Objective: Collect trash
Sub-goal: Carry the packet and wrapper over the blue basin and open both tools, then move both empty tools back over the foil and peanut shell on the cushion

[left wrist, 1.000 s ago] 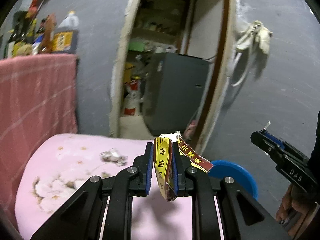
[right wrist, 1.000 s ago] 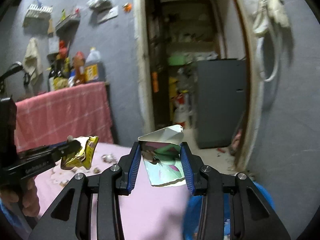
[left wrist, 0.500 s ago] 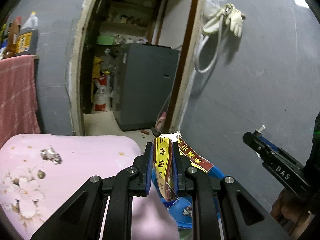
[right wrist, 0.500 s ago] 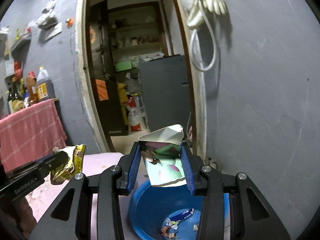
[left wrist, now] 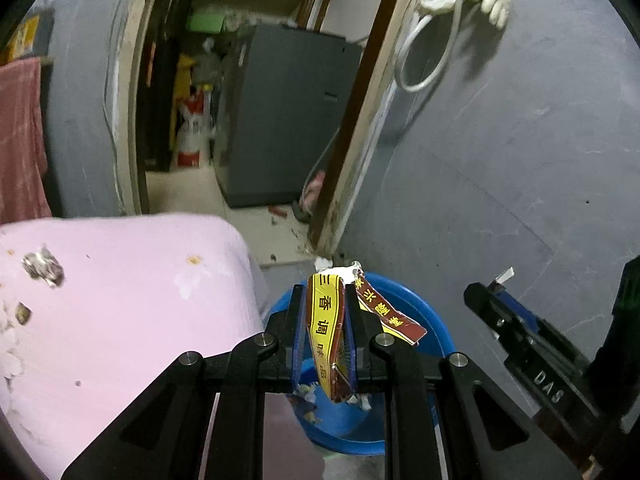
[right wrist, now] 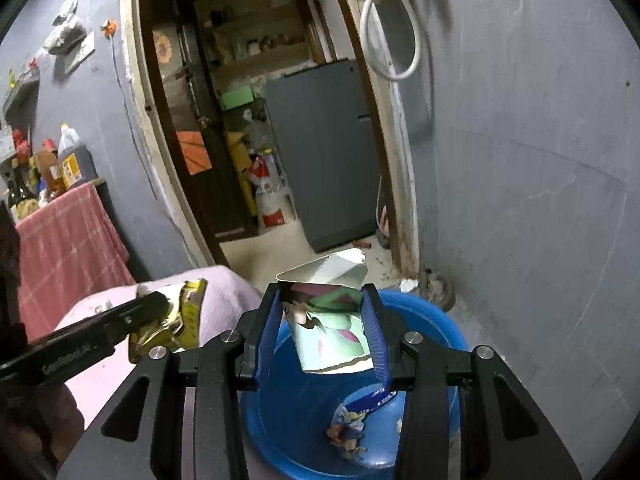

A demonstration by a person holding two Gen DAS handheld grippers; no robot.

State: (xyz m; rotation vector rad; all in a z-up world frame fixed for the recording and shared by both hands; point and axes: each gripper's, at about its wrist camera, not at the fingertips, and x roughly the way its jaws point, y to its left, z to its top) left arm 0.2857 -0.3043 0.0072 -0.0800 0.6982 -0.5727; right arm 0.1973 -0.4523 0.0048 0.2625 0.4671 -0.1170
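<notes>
Left tongs (left wrist: 326,332) clenched tight on yellow seasoning packet (left wrist: 326,336), red torn strip (left wrist: 386,308) flapping off right side. Right tongs (right wrist: 324,332) clamped on folded green-pink carton (right wrist: 330,328), gap moderate. Both pieces hang above blue basin (right wrist: 436,320) on floor beside pink-covered table (left wrist: 120,280). Right view shows wrappers (right wrist: 354,426) inside basin; left view shows foil scrap (left wrist: 42,266) on table.
</notes>
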